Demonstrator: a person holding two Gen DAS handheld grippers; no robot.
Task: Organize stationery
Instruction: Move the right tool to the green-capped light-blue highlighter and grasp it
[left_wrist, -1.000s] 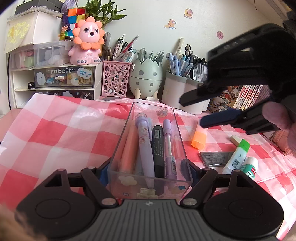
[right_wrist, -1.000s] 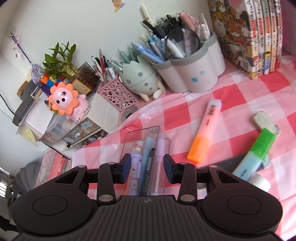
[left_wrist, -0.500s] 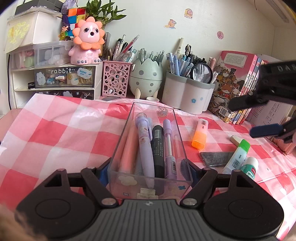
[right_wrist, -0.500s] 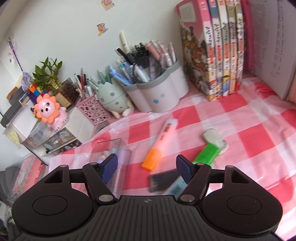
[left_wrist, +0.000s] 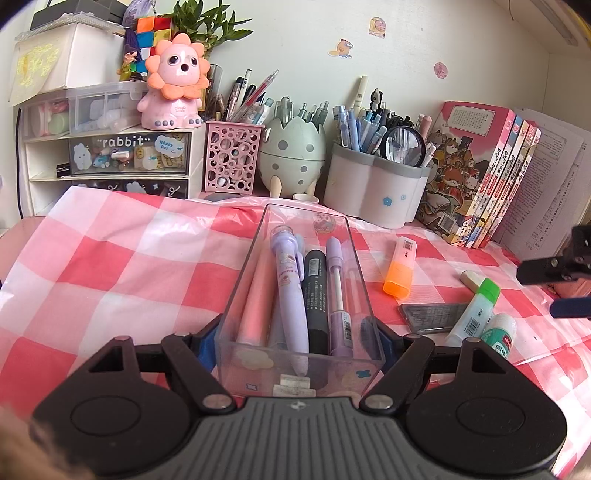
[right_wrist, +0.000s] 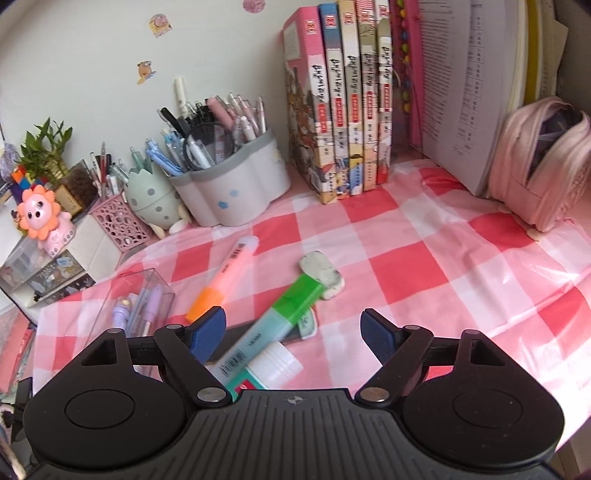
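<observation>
Your left gripper (left_wrist: 301, 341) clamps the near end of the clear pen box (left_wrist: 301, 280), low centre of the left wrist view; both blue pads press its side walls. Inside, lengthwise, lie a lilac pen (left_wrist: 290, 291), a black marker (left_wrist: 316, 295), a thin purple pen (left_wrist: 338, 291) and a pink one (left_wrist: 255, 299) on the left.

Your right gripper (right_wrist: 293, 330) has its fingers spread wide and holds nothing. It hangs over the loose items in the lower centre of the right wrist view. Between the pads, on the pink checked cloth (right_wrist: 424, 266): a green-capped highlighter (right_wrist: 280, 314) lying across a dark flat case (right_wrist: 236, 338), with a white-capped glue stick (right_wrist: 266, 369) just beside its near end. The orange-capped highlighter (right_wrist: 223, 277) lies left of centre, apart from the green one. A grubby white eraser (right_wrist: 321, 273) touches the green cap. The pen box sits at lower left of that view.

Upper centre: grey pen cup (right_wrist: 236, 192), 4 books (right_wrist: 343, 110). Right edge: pink pencil pouch (right_wrist: 543, 162), unzipped.
</observation>
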